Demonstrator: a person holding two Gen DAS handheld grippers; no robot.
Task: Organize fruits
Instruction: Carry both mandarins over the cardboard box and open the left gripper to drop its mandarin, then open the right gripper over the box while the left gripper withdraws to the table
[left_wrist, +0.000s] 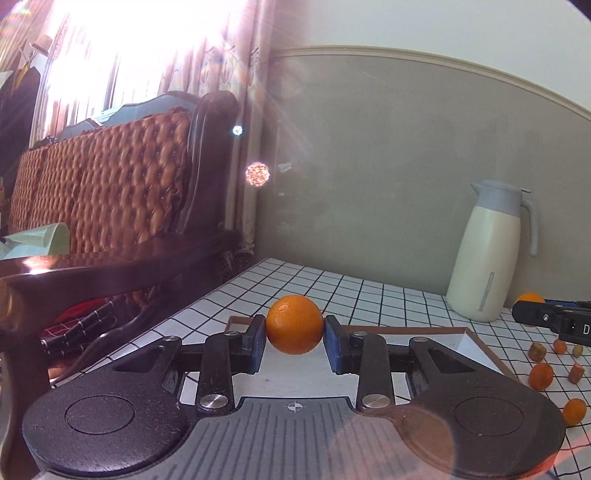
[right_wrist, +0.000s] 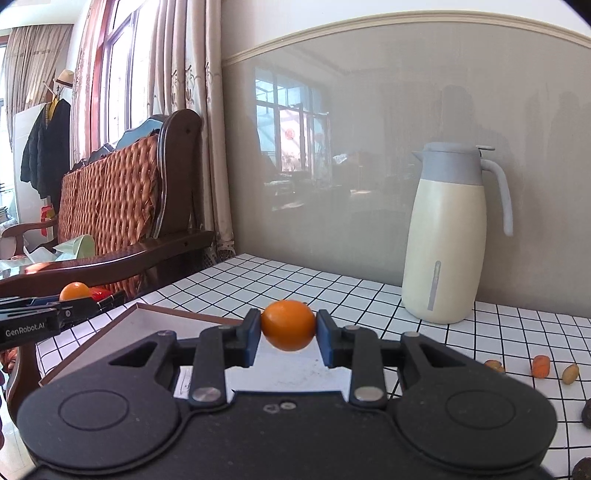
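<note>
both tongs (left_wrist: 294, 334) (right_wrist: 288, 326) clamped, near level.

window (left_wrist: 122, 44): glare-washed | dark fruits (right_wrist: 587, 419): cut off at right edge

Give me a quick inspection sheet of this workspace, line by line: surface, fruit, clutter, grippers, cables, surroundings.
Surface: white tablecloth with black grid; a shallow brown-rimmed tray lies on it under both grippers.
Job's things: one orange in the left gripper, another orange in the right; loose oranges and smaller fruit pieces on the cloth right of the tray.
Clutter: cream and grey jug by the wall.
Grippers: left gripper and right gripper each shut on an orange, above the tray.
Cables: nothing seen.
Surroundings: woven-back wooden bench, curtains, window, grey wall.
</note>
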